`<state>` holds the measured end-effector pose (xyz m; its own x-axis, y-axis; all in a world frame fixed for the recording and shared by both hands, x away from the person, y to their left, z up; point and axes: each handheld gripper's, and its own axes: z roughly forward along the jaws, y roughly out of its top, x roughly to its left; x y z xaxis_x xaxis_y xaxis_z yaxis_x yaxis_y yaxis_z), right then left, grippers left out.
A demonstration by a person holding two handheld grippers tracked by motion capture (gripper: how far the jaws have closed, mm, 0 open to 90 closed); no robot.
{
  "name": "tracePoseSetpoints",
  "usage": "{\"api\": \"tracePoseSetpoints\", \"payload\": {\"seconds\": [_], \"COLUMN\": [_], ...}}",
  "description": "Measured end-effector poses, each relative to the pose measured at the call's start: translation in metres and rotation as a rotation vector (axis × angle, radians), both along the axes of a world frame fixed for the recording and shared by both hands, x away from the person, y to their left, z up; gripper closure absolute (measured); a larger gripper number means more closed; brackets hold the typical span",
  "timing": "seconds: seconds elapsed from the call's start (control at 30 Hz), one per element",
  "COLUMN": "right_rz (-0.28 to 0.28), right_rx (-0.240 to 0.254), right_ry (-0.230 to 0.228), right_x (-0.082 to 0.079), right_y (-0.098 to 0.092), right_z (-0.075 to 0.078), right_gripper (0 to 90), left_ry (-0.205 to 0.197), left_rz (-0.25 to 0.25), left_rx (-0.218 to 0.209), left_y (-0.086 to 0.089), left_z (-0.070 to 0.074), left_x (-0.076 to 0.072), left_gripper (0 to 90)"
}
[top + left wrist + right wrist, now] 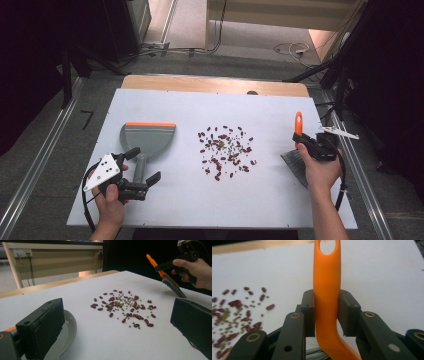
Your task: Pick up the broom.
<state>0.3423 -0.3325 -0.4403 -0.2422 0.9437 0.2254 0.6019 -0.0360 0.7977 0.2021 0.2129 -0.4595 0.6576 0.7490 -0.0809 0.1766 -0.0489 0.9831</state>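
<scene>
At the table's right edge, the right gripper (301,138) is clamped on the brush's (327,290) orange handle, its pads pressing both sides, with the bristles (295,167) low near the white table (280,195). Near the front left, the left gripper (146,165) stands open astride the dustpan's (147,137) grey handle, apart from it. Red and green beans (226,150) lie scattered mid-table between dustpan and brush.

Open jaws frame scattered beans (124,307) on the white table (100,335), dustpan (67,332) at left, a hand (197,272) holding a brush (167,277) beyond.
</scene>
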Motion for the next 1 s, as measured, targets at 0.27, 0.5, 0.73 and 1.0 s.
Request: {"api": "tracePoseSetpoints", "payload": {"seconds": [0.27,0.5,0.73,1.0], "right_rz": [-0.023,-0.034,0.011,0.084], "right_rx": [0.065,0.121,0.133,0.147], "right_ry": [-0.197,-0.339,-0.405,-0.478], "right_x": [-0.031,-0.046,-0.055,-0.068], "right_y": [-0.013,-0.017,-0.008,0.023], "right_z": [0.014,0.026,0.041,0.063], "right_gripper": [67.4,67.5,67.5,67.4], "left_ry": [-0.002,-0.015,-0.039,-0.044], "left_rz": [-0.028,-0.038,-0.048,-0.076], "left_rx": [0.006,0.001,0.005,-0.009], "left_y": [-0.012,-0.018,-0.026,-0.046], "left_z": [0.001,0.005,0.014,0.032], "left_x": [0.000,-0.001,0.000,0.002], "left_gripper": [0.3,0.3,0.3,0.3]}}
